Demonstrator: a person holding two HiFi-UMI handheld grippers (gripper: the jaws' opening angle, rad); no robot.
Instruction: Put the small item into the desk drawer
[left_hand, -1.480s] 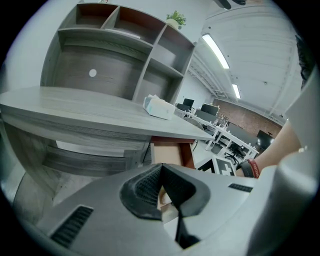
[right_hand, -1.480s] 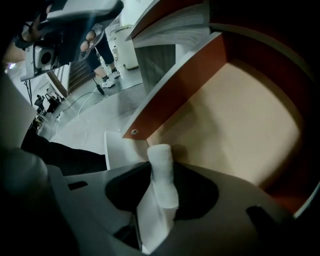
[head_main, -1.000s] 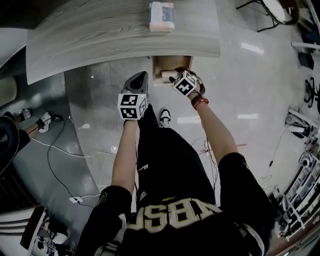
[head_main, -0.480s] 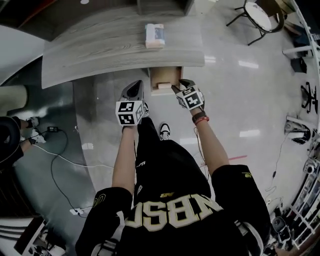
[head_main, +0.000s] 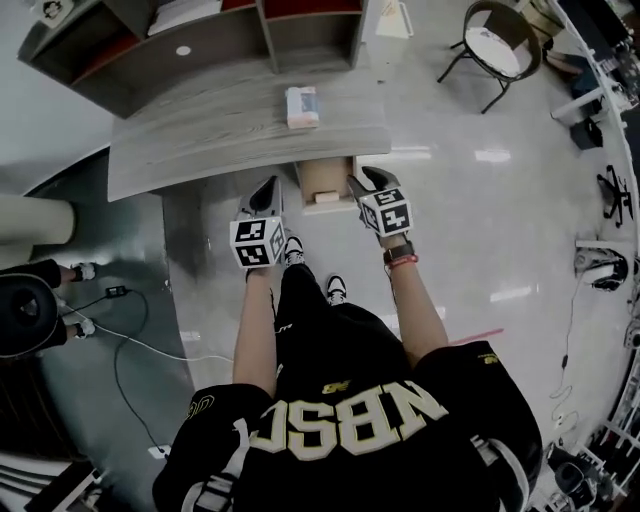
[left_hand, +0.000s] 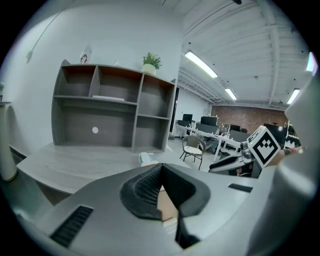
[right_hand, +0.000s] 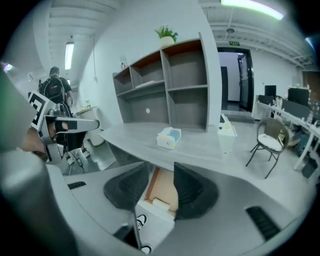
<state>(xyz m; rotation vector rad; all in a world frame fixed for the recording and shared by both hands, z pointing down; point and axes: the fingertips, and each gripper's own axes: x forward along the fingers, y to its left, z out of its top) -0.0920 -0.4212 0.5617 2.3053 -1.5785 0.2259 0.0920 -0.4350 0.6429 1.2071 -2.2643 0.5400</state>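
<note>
The wooden desk drawer (head_main: 326, 183) stands pulled out from under the grey desk (head_main: 200, 140). In the right gripper view a small pale item (right_hand: 161, 203) lies inside the drawer (right_hand: 165, 186), near its front. My right gripper (head_main: 360, 181) hangs above the drawer's right side; seen in its own view, the right gripper (right_hand: 161, 168) is open, its jaws have just been closing a little, and nothing is between them. My left gripper (head_main: 267, 186) hovers left of the drawer; in its own view the left gripper (left_hand: 161, 169) has its tips touching and holds nothing.
A tissue box (head_main: 301, 106) sits on the desk behind the drawer. A grey shelf unit (head_main: 200, 40) backs the desk. A chair (head_main: 497, 40) stands at the far right. Cables (head_main: 130, 335) trail over the floor on the left, near another person (head_main: 30, 310).
Both grippers have risen away from the drawer, the right one lifting out of it and tilting up. The head view has pulled back and higher. The drawer stays pulled out.
</note>
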